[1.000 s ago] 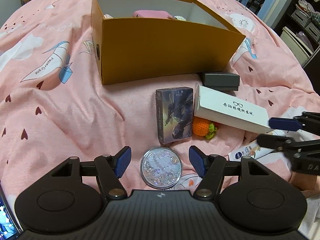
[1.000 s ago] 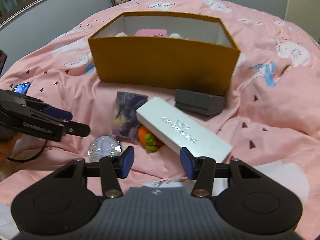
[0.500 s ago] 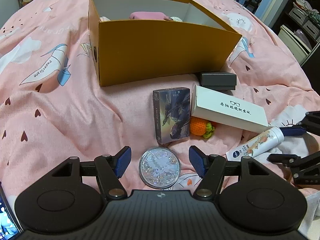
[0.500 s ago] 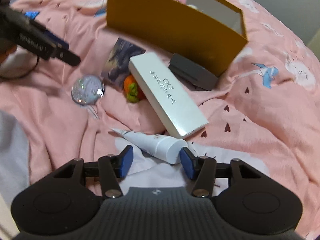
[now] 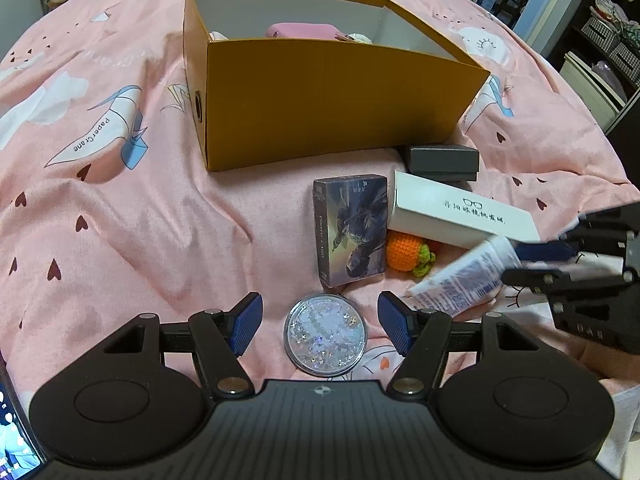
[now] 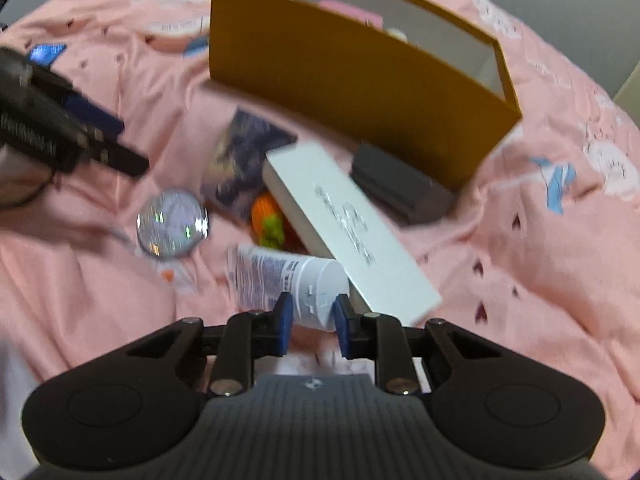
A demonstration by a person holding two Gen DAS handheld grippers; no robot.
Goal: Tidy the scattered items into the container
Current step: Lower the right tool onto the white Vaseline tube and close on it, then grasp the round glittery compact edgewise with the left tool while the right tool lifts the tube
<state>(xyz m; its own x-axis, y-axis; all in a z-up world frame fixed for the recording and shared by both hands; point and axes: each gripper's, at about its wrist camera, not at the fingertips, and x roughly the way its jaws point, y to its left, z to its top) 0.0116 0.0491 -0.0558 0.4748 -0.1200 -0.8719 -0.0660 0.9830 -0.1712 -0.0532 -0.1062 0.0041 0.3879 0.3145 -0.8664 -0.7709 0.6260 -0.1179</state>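
Right tongs [image 6: 310, 322] pinch my white tube [image 6: 288, 280] near the glasses box [image 6: 348, 232]; left tongs [image 5: 320, 326] gape wide around the glitter disc [image 5: 325, 336], with the yellow box [image 5: 320, 92] far behind.

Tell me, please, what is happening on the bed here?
A person is tidying small items into the yellow box. The right tool is shut on a white tube, lifted off the pink bedspread. The left tool is open around a glittery round case that lies on the bedspread. A card box, a white glasses box, a crocheted orange and a grey case lie outside the box.
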